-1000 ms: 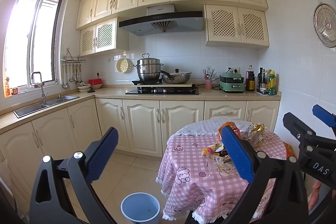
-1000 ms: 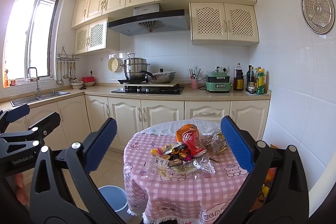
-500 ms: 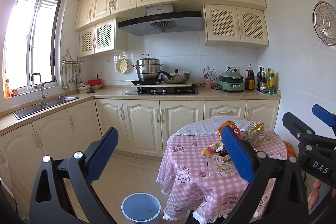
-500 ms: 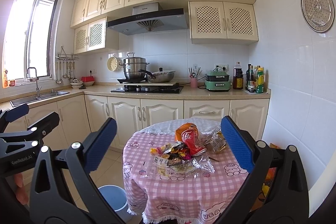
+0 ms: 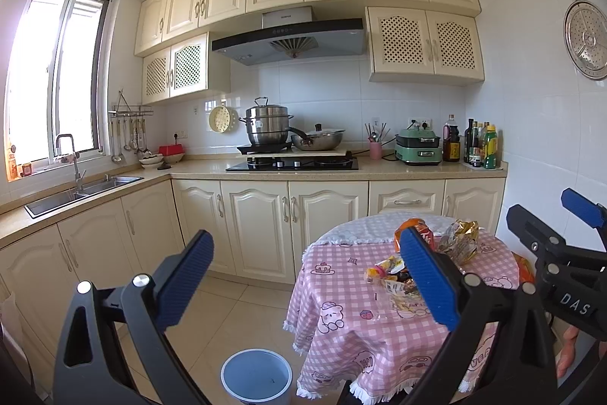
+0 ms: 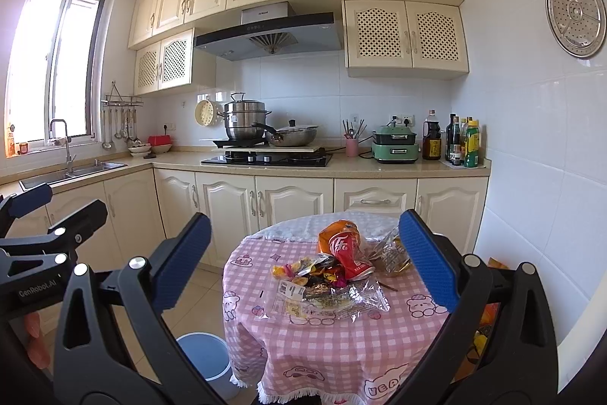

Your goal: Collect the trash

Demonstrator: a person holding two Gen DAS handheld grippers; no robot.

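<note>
A heap of trash lies on the round table with a pink checked cloth: a red crushed can, an orange bag, clear and coloured wrappers. From the left wrist the same heap shows partly behind my blue finger. A blue bin stands on the floor left of the table, also seen as the bin. My left gripper is open and empty, held well back. My right gripper is open and empty, facing the table from a distance.
Cream cabinets and a counter with a hob, pots and bottles run behind the table. A sink sits at left under the window. Tiled floor lies between the cabinets and table. A white tiled wall is close on the right.
Both views have drifted very slightly; the table and trash sit a touch nearer in the right wrist view. Nothing was picked up or released.
</note>
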